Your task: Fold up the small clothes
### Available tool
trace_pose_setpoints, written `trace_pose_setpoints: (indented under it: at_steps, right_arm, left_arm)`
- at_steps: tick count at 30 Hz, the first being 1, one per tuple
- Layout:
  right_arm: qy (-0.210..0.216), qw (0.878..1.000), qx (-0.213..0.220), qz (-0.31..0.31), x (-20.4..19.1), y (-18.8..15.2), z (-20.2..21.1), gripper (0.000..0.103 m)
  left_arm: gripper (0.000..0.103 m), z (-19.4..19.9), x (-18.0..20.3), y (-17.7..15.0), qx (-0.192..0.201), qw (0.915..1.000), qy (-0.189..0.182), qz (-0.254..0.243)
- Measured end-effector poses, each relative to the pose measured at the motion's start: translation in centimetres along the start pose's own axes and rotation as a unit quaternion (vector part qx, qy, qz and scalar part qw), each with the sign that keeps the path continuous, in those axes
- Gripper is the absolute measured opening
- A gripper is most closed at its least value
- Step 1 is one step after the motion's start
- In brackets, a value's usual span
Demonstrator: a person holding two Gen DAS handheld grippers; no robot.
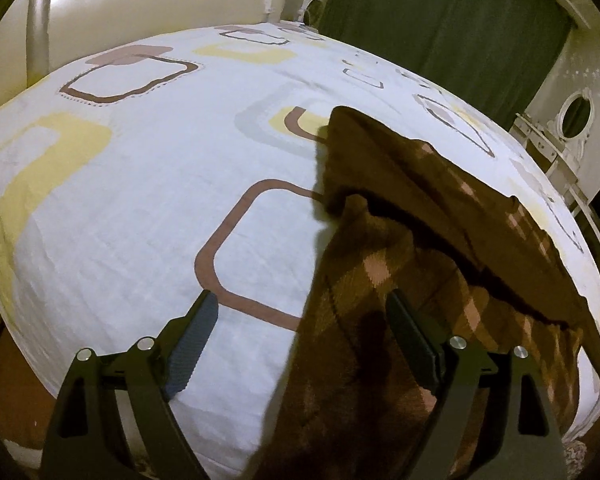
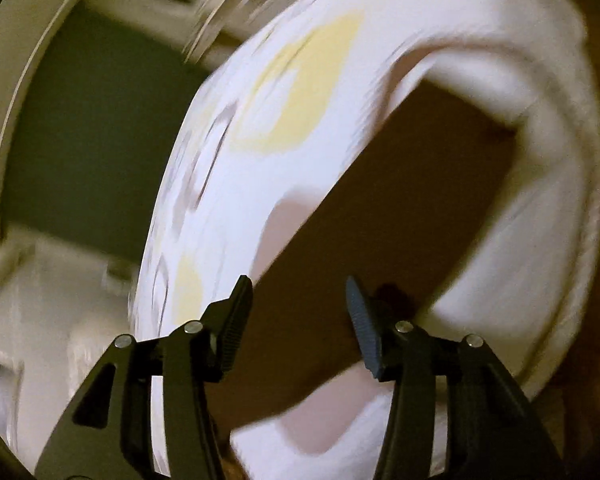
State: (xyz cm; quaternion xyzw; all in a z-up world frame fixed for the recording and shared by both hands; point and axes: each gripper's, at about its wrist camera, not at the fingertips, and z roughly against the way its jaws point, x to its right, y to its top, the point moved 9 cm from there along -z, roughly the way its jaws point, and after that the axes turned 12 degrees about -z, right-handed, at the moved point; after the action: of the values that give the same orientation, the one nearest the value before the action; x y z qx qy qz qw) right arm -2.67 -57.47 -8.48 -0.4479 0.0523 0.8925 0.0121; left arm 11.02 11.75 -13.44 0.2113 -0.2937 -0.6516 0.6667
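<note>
Brown plaid garment (image 1: 412,264) lies rumpled on the patterned bedsheet (image 1: 140,208), running from centre toward 4 o'clock in the left wrist view. Left gripper (image 1: 302,324) — fingers spread wide, right finger over the cloth, left over bare sheet, nothing pinched. Right gripper (image 2: 300,312) likewise spread and empty — view badly blurred; brown cloth (image 2: 380,200) fills centre, sheet (image 2: 300,80) at 12.
</note>
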Motion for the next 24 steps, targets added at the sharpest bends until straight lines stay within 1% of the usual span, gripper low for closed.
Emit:
trace_pose_setpoints:
  at_steps: [3, 4, 5, 7, 9, 10, 12, 13, 14, 15, 18, 20, 22, 24]
  right_arm:
    - [-0.016, 0.998, 0.047, -0.026, 2.6, 6.0, 2.3, 0.052]
    - [-0.021, 0.998, 0.055, -0.026, 3.1, 7.0, 2.7, 0.052]
    - [-0.029, 0.997, 0.061, -0.026, 4.1, 8.7, 3.1, 0.052]
    - [-0.036, 0.997, 0.055, -0.032, 5.5, 10.2, 3.2, 0.052]
    - [-0.023, 0.998, 0.033, -0.046, 7.0, 11.2, 2.6, 0.052]
    - [-0.016, 0.998, 0.026, -0.049, 7.4, 11.5, 2.4, 0.052]
    - [0.007, 0.999, -0.009, -0.038, 7.6, 11.3, 0.9, 0.053]
    - [0.007, 0.999, -0.022, -0.029, 7.6, 11.0, 0.3, 0.054]
    - [0.009, 1.0, -0.026, -0.015, 7.5, 11.0, -0.1, 0.057]
    - [0.013, 1.0, -0.027, -0.006, 7.4, 10.9, -0.1, 0.058]
    - [0.028, 0.999, -0.04, 0.008, 6.7, 10.2, -0.3, 0.059]
    - [0.038, 0.997, -0.06, 0.021, 6.2, 9.4, -0.3, 0.058]
    - [0.023, 0.997, -0.069, 0.04, 5.9, 9.3, -0.3, 0.055]
    - [0.023, 0.995, -0.078, 0.058, 5.0, 9.0, -0.5, 0.037]
  left_arm:
    - [0.086, -0.1, 0.0, 0.0, -0.001, 1.0, -0.003, 0.001]
    - [0.086, -0.1, 0.0, -0.1, -0.001, 1.0, -0.002, 0.001]
    - [0.086, -0.1, 0.0, -0.1, -0.001, 1.0, -0.001, 0.001]
    - [0.087, -0.2, 0.1, -0.1, -0.003, 1.0, 0.005, -0.006]
    - [0.087, -0.3, 0.3, -0.2, -0.005, 0.9997, 0.015, -0.017]
    - [0.087, -0.3, 0.4, -0.3, -0.006, 0.9995, 0.02, -0.022]
    - [0.087, -0.4, 0.5, -0.3, -0.008, 0.9992, 0.027, -0.028]
    - [0.087, -0.4, 0.6, -0.4, -0.009, 0.9991, 0.029, -0.029]
    - [0.087, -0.5, 0.6, -0.4, -0.009, 0.999, 0.03, -0.03]
    - [0.087, -0.5, 0.6, -0.4, -0.01, 0.999, 0.031, -0.032]
    - [0.087, -0.5, 0.6, -0.4, -0.011, 0.9988, 0.034, -0.034]
    - [0.087, -0.5, 0.6, -0.5, -0.011, 0.9987, 0.035, -0.035]
    - [0.087, -0.5, 0.6, -0.4, -0.012, 0.9987, 0.035, -0.036]
    - [0.087, -0.5, 0.6, -0.4, -0.012, 0.9987, 0.035, -0.035]
